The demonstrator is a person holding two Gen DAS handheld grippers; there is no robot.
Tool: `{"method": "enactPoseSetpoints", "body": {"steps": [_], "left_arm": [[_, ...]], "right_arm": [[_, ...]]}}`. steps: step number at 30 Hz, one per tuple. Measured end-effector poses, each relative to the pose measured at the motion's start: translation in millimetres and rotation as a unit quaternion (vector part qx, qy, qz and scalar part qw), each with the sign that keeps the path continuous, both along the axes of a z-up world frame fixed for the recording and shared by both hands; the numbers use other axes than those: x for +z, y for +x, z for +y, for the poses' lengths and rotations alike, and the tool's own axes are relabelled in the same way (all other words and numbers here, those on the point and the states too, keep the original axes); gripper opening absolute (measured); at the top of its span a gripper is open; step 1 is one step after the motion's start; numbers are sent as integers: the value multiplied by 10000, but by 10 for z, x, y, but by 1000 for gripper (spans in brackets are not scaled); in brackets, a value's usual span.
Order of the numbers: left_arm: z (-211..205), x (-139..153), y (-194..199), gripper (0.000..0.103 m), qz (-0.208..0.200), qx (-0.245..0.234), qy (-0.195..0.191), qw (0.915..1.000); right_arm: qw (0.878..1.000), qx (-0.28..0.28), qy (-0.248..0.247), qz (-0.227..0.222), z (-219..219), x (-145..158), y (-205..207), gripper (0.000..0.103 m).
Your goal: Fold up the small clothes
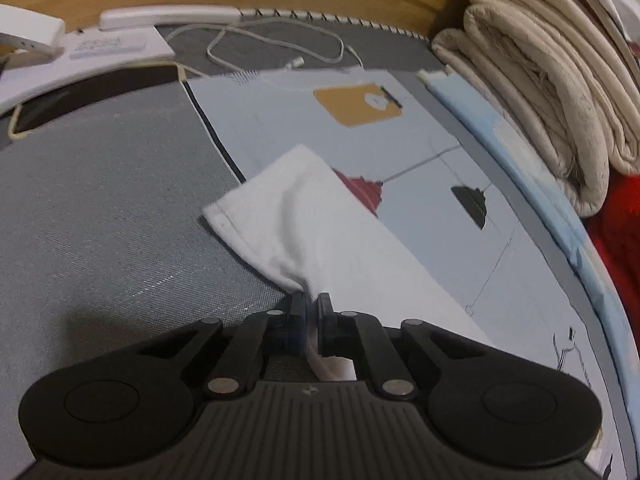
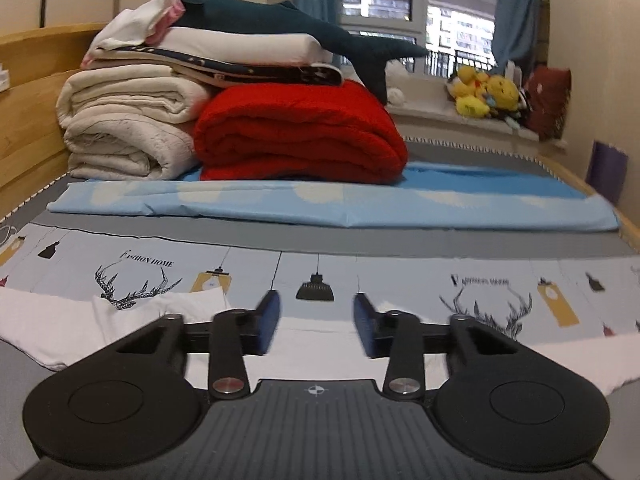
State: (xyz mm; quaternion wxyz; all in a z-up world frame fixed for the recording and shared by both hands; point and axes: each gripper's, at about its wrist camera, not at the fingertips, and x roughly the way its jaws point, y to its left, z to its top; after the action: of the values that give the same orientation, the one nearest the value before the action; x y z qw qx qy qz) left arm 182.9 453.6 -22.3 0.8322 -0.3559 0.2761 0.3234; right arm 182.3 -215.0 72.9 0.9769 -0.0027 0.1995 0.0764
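A small white garment (image 1: 304, 216) lies on a pale blue printed sheet (image 1: 400, 152) over a grey mat. My left gripper (image 1: 311, 304) is shut on the garment's near edge, and the cloth bunches up and runs away from the jaws, its far end folded over. In the right wrist view the same white garment (image 2: 60, 328) spreads flat under and to both sides of my right gripper (image 2: 316, 320). The right gripper is open and empty, low over the cloth, with its blue pads (image 2: 269, 320) apart.
A grey mat (image 1: 100, 220) covers the bed. A white cable (image 1: 280, 52) and a white device (image 1: 80, 52) lie at the wooden headboard. Folded cream quilts (image 1: 540, 80) and a red blanket (image 2: 300, 132) are stacked on a light blue sheet (image 2: 320, 204). Plush toys (image 2: 484, 92) sit by the window.
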Motion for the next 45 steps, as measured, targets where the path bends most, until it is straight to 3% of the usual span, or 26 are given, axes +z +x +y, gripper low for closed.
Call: {"method": "enactPoseSetpoints", "body": {"steps": [3,7,13,18,27,30,31,33,34,35,36,37,42,45], "left_arm": [[-229,269,-43,4,-172,51,281,9994],[-819,760,-132,4,-839,-326,589,9942],[-1924,1164,-268,4,-1584,-1202,512,9787],[-2725,1150,-235,4,-1617,-1997,515,9650],[-3896,874,95,4,-1460,-3105,256,9389],[-4290,875,200,4,-1545,-3605,152,9197],[-4414,856,243,4,-1552,-3864,50,9092],[-4684,770,360,10,-1423,-4571,-286,8775],[-4781,709,442,19,-1274,-4930,-504,8592],[-4805,671,482,22,-1197,-5052,-577,8527],[-4782,650,514,23,-1129,-4992,-508,8576],[-4720,647,542,24,-1053,-4839,-371,8680],[-4101,587,657,24,-770,-3673,-49,9269],[-3810,512,682,24,-508,-3146,-19,9479]], "right_arm": [[9998,-76,184,96,-81,-9,6,30],[9995,-161,283,40,-160,14,-78,30],[9985,-109,511,143,-190,54,-262,30],[9988,-284,354,161,-177,46,-395,30],[9954,-480,467,689,-351,-257,-351,30],[9946,-546,493,727,-425,-325,-260,21],[9937,-628,525,767,-450,-354,-210,18],[9910,-758,659,889,-509,-412,-109,18],[9893,-799,744,970,-535,-428,-53,18],[9877,-822,836,1037,-561,-436,9,18],[9866,-828,919,1067,-583,-439,54,18],[9858,-807,1006,1076,-595,-433,114,18],[9846,-639,1087,1208,-567,-459,341,19],[9826,-353,1131,1431,-483,-515,471,20]]}}
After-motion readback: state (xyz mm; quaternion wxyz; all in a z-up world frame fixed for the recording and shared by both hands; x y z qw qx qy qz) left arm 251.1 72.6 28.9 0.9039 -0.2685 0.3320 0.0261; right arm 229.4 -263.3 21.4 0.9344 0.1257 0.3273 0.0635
